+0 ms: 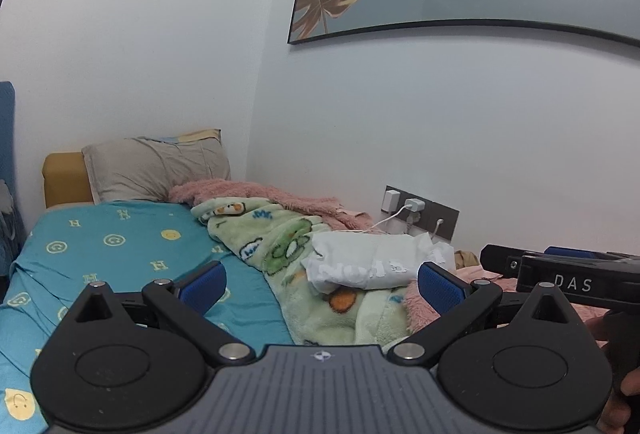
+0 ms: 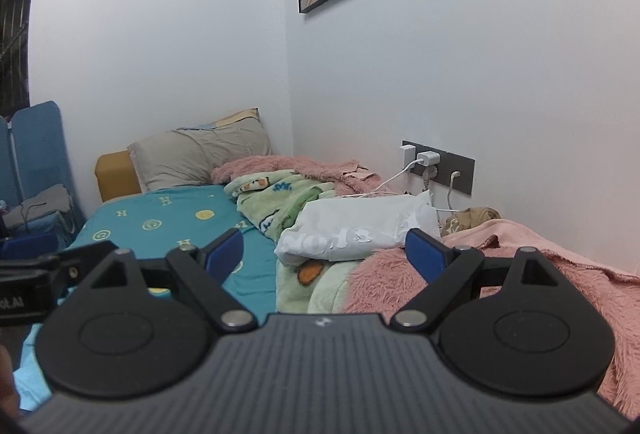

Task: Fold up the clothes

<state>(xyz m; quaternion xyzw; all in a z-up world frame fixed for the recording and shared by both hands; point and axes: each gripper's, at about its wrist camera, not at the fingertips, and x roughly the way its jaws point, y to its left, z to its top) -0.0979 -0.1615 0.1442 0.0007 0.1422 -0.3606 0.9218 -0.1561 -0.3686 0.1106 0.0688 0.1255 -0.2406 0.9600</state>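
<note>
White folded garment is what I'm lined up on. My left gripper is spread wide and holds nothing; my right gripper is likewise wide and bare, and its body shows at the right edge of the left view. Both hang above the bed, short of the garment. It lies on the green cartoon blanket, beside the pink fleece blanket. Farther out I see the teal sheet, a grey pillow, and chargers in the wall socket.
</note>
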